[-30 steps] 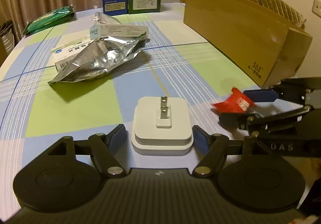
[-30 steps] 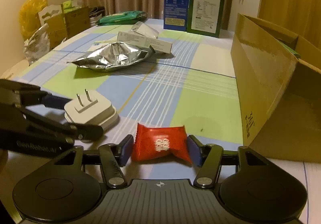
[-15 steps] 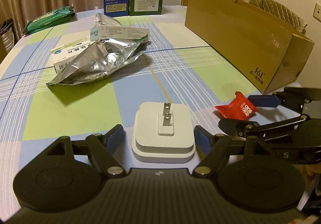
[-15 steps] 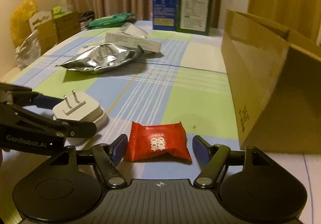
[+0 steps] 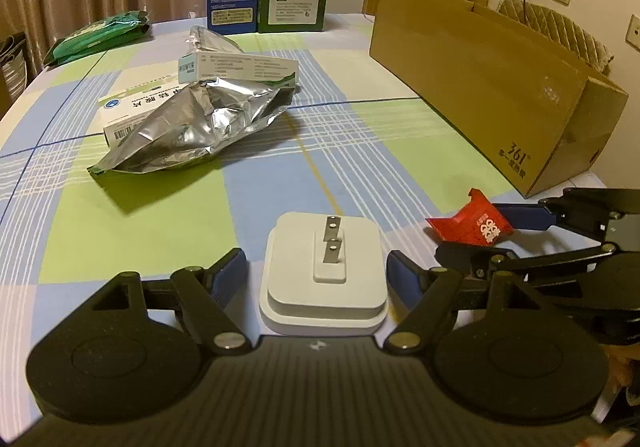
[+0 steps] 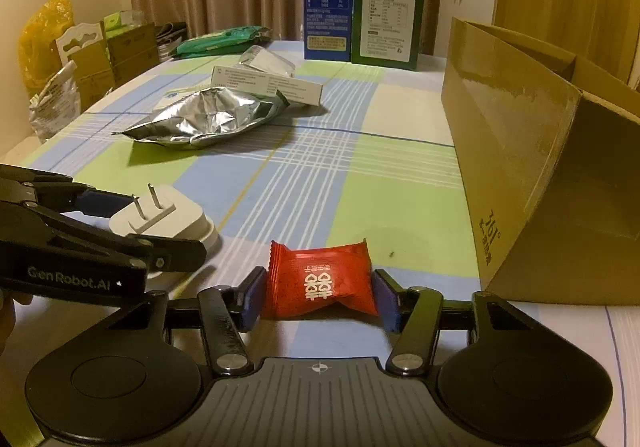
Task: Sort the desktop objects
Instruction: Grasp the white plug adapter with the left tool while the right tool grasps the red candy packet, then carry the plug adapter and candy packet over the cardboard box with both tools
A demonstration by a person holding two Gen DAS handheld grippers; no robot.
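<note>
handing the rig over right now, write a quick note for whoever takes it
Right gripper: jaws have just been closing and now pinch the red candy packet, still low at the tablecloth.
Left gripper: open around the white plug adapter, gaps at both pads, adapter on the cloth.
Cardboard box sits to the right, apparently the drop spot.
Done: nothing visibly sorted.
Left: box the candy, grip the adapter, then the foil bag and medicine boxes.
</note>
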